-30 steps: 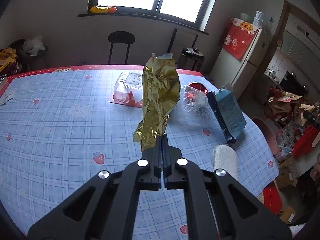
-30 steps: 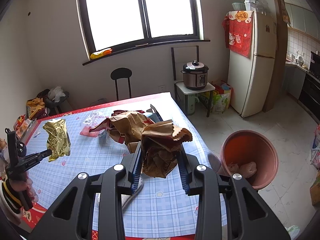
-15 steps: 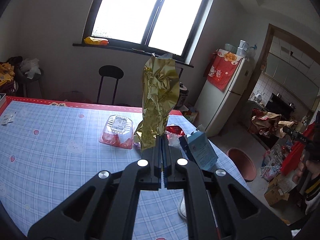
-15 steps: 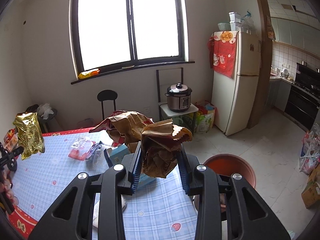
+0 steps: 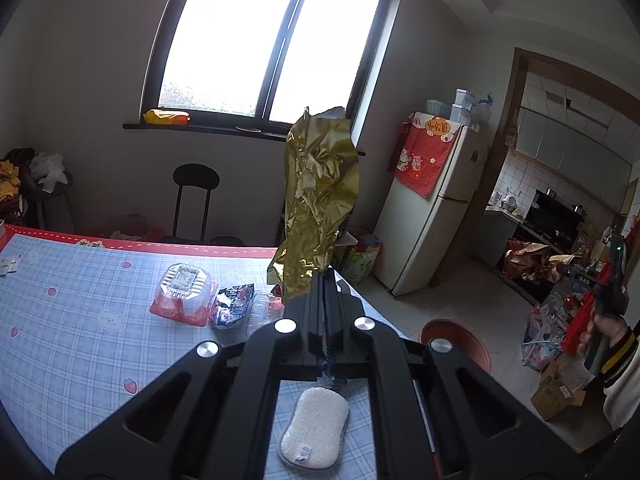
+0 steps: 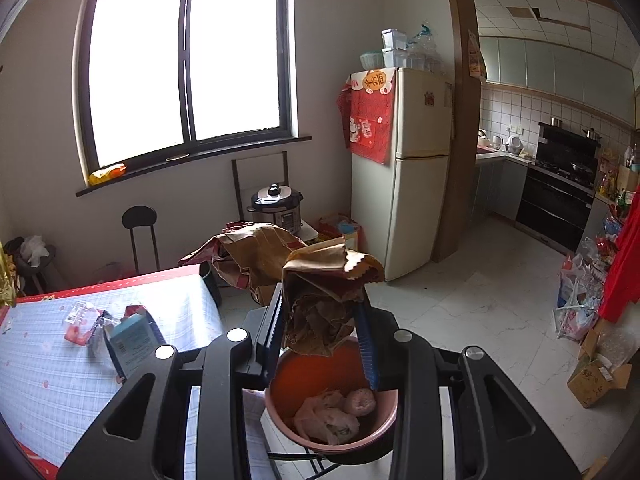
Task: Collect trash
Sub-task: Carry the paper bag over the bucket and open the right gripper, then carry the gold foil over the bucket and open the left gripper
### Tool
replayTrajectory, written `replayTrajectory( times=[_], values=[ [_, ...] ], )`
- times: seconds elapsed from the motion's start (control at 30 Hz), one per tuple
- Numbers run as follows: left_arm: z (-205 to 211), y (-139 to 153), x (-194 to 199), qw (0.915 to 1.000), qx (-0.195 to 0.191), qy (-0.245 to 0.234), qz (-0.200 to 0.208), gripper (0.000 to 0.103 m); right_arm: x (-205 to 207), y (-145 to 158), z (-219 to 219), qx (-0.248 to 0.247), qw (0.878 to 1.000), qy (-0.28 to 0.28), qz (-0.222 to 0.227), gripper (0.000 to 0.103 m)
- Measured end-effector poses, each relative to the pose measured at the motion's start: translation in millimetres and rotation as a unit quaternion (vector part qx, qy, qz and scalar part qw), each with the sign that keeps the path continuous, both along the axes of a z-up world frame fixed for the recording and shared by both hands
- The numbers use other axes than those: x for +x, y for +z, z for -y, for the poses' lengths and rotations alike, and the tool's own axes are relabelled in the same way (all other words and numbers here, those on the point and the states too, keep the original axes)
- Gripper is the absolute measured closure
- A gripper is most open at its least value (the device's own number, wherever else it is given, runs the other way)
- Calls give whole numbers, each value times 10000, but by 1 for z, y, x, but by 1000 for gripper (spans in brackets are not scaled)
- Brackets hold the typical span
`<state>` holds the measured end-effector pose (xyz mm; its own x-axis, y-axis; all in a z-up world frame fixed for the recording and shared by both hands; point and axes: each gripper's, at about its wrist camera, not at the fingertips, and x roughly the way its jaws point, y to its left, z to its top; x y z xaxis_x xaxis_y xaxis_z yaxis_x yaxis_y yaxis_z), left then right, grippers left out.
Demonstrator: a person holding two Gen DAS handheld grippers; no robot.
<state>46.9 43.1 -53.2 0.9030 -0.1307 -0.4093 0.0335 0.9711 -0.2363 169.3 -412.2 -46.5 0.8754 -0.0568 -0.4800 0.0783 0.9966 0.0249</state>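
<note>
left claw (image 5: 325, 280) pinches gold wrapper (image 5: 318, 200) above table (image 5: 80, 340).

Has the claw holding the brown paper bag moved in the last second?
Yes. The right claw with the brown paper bag has swung off the table: a second ago it was over the tablecloth, now it hangs above the red bin.

Little is legible: the right tool (image 5: 576, 276), far right in the left wrist view, carries small white letters, possibly "DAS"; the fridge's red cloth (image 6: 370, 114) bears unreadable characters.
</note>
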Motion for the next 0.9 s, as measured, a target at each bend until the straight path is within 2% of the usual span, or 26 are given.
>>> replayTrajectory(
  times=[0.17,0.43,0.57,0.63,0.7,0.9],
  values=[
    [38,7,-5,10000,18,98,5,98,26,-6,38,75,9999,94,7,70],
    [70,7,-25,9992,92,391,-21,98,69,-25,52,173,9991,328,-184,66],
    [73,9,-37,9984,123,558,-37,98,90,-35,54,380,9978,399,-374,57],
    [74,11,-41,9980,157,610,-46,98,92,-33,51,479,9974,440,-321,51],
    [74,15,-41,9980,186,604,-50,98,89,-27,47,486,9976,474,-141,40],
    [70,19,-29,9991,266,333,-17,98,82,-8,45,493,9981,364,75,39]
  ],
)
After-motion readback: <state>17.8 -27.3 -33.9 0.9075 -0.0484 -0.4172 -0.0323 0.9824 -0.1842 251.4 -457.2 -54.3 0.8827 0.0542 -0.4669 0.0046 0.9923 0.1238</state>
